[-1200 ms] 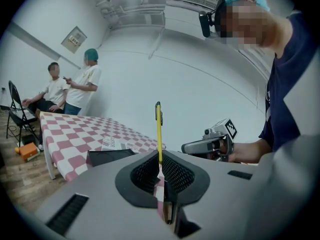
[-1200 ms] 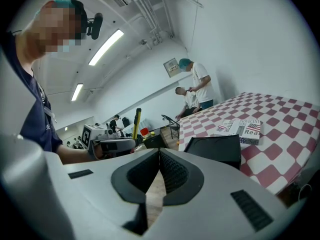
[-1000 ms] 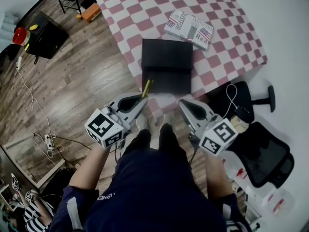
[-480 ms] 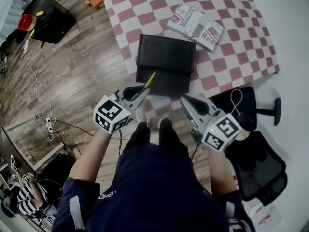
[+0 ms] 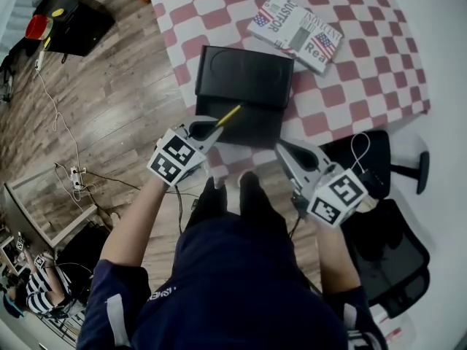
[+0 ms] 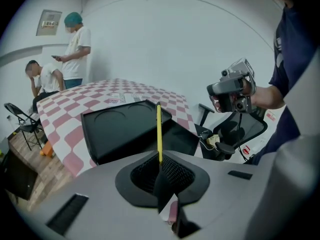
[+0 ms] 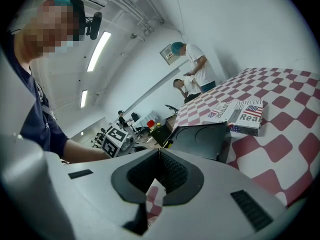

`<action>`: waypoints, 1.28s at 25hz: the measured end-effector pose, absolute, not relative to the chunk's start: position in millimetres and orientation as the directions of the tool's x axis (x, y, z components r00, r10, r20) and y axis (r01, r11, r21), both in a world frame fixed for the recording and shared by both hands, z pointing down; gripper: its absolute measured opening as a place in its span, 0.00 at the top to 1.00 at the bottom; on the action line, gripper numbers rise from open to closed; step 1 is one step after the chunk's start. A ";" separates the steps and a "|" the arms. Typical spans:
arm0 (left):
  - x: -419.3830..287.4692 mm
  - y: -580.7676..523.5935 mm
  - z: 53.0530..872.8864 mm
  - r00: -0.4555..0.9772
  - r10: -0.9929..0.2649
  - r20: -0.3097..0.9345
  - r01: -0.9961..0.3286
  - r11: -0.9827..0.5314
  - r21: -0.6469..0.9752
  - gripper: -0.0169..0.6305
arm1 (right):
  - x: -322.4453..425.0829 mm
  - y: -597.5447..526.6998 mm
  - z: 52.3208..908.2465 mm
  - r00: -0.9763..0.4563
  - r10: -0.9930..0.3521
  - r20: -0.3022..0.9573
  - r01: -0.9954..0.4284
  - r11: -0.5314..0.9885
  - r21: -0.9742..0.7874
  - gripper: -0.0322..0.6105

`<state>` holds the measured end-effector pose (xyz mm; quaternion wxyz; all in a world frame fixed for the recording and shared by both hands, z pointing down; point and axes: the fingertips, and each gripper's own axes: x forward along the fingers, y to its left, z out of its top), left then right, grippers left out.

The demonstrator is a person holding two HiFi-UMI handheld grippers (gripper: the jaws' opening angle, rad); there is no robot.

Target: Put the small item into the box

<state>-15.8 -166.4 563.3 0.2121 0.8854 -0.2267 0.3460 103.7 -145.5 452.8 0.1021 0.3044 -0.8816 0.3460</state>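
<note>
An open black box lies near the front edge of the red-and-white checked table. My left gripper is shut on a thin yellow pencil, whose free end reaches over the box's near part. In the left gripper view the pencil stands straight up out of the shut gripper, with the box just behind. My right gripper hangs at the table's front edge, right of the box. Its jaws are shut with nothing between them, and the box is ahead.
A folded newspaper lies on the table beyond the box. A black office chair stands at my right. Cables and a power strip lie on the wooden floor to the left. Two people are behind the table.
My left gripper has carried the pencil forward, from just off the table's front edge to over the near part of the box. The right gripper has barely moved.
</note>
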 end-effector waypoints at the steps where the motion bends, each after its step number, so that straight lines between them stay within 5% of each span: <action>1: -16.2 -166.7 568.6 0.643 -0.243 0.727 -0.548 -0.808 0.214 0.91 | 105.2 -146.2 455.4 -0.794 -0.465 0.391 -0.607 0.573 -0.551 0.92; 18: -17.5 -164.6 629.8 0.312 -0.061 0.948 -0.441 -0.893 0.088 0.91 | 122.8 -148.6 486.0 -0.798 -0.456 0.394 -0.599 0.526 -0.604 0.92; 32: -17.4 -169.8 653.5 0.059 -0.021 0.998 -0.362 -0.932 0.001 0.91 | 145.6 -153.0 492.2 -0.791 -0.467 0.396 -0.605 0.496 -0.623 0.92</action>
